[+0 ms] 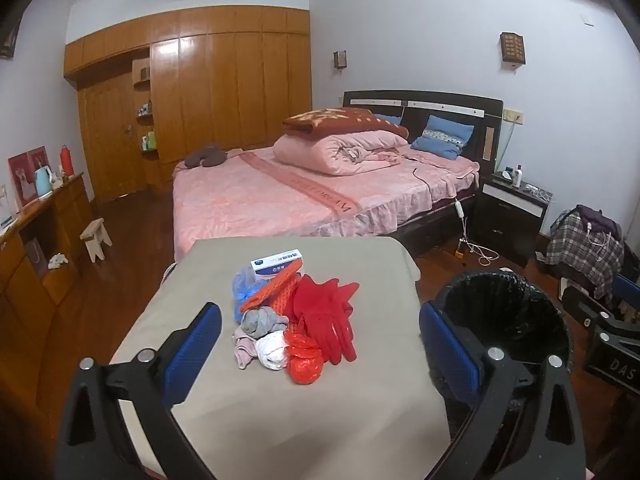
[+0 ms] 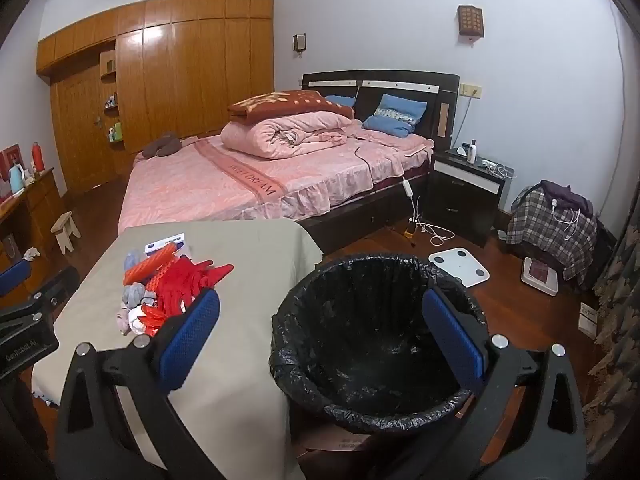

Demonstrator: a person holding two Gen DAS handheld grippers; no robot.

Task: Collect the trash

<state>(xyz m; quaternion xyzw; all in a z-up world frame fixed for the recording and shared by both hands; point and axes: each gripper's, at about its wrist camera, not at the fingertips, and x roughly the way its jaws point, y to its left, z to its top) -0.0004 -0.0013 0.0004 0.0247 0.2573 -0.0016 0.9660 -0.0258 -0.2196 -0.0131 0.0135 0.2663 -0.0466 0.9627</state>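
A heap of trash lies on a table covered with a beige cloth: red netting, a red plastic bag, an orange mesh strip, grey and white crumpled pieces, a blue bag and a white-blue box. My left gripper hangs open above the table's near part, the heap showing between its blue pads. Right of the table stands a bin with a black liner. My right gripper is open above the bin's near rim, nothing in it. The heap appears left of it.
A bed with pink covers stands behind the table. Wooden wardrobes fill the far wall, a low wooden cabinet runs along the left. A dark nightstand, cables, a white scale and a chair with plaid cloth are on the right.
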